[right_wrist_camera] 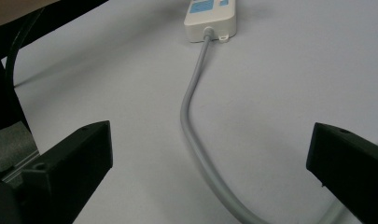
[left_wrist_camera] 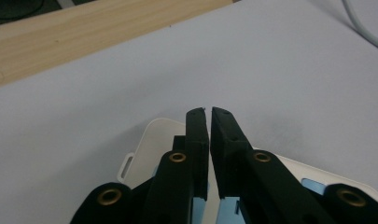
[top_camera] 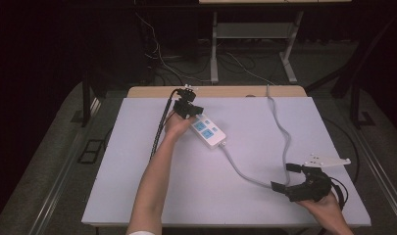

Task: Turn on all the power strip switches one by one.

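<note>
A white power strip (top_camera: 208, 131) with blue sockets lies on the white table top, left of centre, and its grey cable (top_camera: 245, 174) curves toward the near right. My left gripper (top_camera: 188, 108) hangs over the strip's far end, jaws together with only a thin slit. In the left gripper view the gripper (left_wrist_camera: 210, 112) has nothing visible between its tips and the strip (left_wrist_camera: 149, 140) is under them. My right gripper (top_camera: 284, 177) rests at the near right, open wide. In the right gripper view it (right_wrist_camera: 212, 140) straddles the cable (right_wrist_camera: 196, 121), which leads up to the strip (right_wrist_camera: 210, 18).
The white table top (top_camera: 137, 186) has a wooden strip (top_camera: 215, 91) along its far edge. The grey cable's other run (top_camera: 280, 122) goes off over that far edge. Beyond it, desk legs and loose wires stand on the floor.
</note>
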Available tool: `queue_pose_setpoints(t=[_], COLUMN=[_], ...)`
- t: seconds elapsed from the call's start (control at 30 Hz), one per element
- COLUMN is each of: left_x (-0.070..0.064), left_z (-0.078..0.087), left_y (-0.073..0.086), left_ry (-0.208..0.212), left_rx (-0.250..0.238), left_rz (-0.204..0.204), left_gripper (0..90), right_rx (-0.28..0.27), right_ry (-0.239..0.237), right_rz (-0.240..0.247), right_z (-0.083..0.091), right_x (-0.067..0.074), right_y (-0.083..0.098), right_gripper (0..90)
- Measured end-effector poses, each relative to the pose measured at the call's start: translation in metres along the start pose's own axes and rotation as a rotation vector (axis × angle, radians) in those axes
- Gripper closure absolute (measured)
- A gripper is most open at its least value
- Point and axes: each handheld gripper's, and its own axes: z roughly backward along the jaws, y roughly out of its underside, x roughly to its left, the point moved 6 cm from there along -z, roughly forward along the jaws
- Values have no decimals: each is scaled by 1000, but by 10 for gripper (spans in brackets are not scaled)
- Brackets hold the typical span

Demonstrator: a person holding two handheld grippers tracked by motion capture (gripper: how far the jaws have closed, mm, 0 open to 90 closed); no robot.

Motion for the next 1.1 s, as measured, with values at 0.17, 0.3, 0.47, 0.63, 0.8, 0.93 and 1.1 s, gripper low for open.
queue_pose_setpoints(t=[0.17, 0.3, 0.47, 0.63, 0.8, 0.93, 1.1], left_x=[-2, -3, -2, 0, -3, -7, -10], left_z=[15, 29, 47, 61, 76, 88, 101], left_y=[-6, -7, -5, -1, 6, 16, 30], left_ry=[5, 7, 24, 19, 46, 76, 92], left_rx=[-32, -43, -48, -40, -74, -107, -141], left_rz=[-1, -10, -6, 2, 9, 7, 13], left_gripper=[615, 380, 132, 0, 0, 0, 0], right_rx=[-1, 1, 1, -4, -4, -3, 0], right_ry=[-1, -4, -7, -5, -4, -4, -3], right_rz=[4, 5, 6, 2, 2, 2, 3], right_z=[0, -1, -1, 0, -1, -1, -1], right_x=[2, 2, 2, 2, 1, 1, 1], right_y=[0, -1, -1, -1, -1, -1, -1], right_gripper=[3, 3, 3, 3, 4, 3, 3])
